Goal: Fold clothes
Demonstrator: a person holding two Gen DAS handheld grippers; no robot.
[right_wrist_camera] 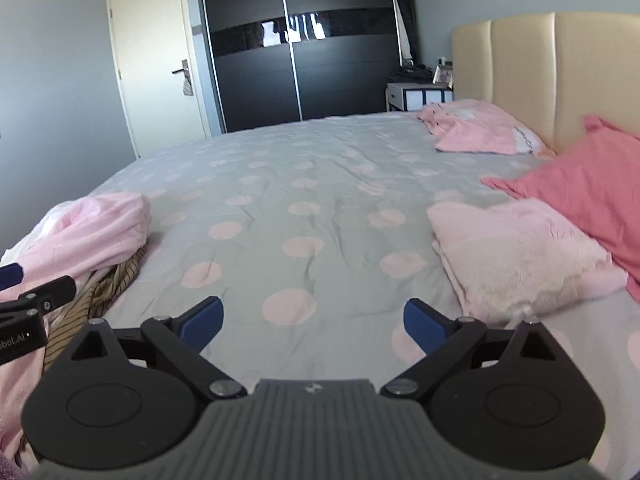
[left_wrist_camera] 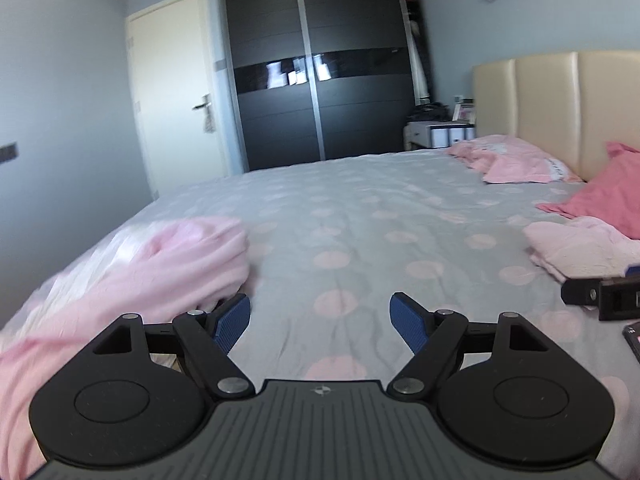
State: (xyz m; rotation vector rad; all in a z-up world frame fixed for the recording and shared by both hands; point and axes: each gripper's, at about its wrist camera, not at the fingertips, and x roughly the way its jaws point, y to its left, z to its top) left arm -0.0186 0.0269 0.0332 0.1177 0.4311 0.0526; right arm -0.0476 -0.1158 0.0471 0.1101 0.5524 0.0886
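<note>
A heap of unfolded pink fleece clothes [left_wrist_camera: 132, 276] lies at the left on the bed, with a striped brown garment [right_wrist_camera: 108, 284] under its near edge. A folded pale pink fluffy garment [right_wrist_camera: 516, 256] rests at the right beside a coral pink pillow [right_wrist_camera: 592, 196]. My left gripper [left_wrist_camera: 320, 320] is open over the spotted bedsheet [left_wrist_camera: 360, 216], its left finger [left_wrist_camera: 232, 322] close to the heap's edge, nothing between the pads. My right gripper [right_wrist_camera: 314, 322] hangs open above the sheet between heap and folded garment, empty. The left gripper's finger [right_wrist_camera: 38, 296] shows at the left edge of the right wrist view.
A beige padded headboard [right_wrist_camera: 552, 80] stands at the right, with a pink pillow [right_wrist_camera: 480, 128] before it. A dark sliding wardrobe [right_wrist_camera: 300, 48], a cream door [right_wrist_camera: 156, 60] and a small bedside table [right_wrist_camera: 420, 96] line the far wall. A dark flat object [left_wrist_camera: 632, 340] lies at the right edge.
</note>
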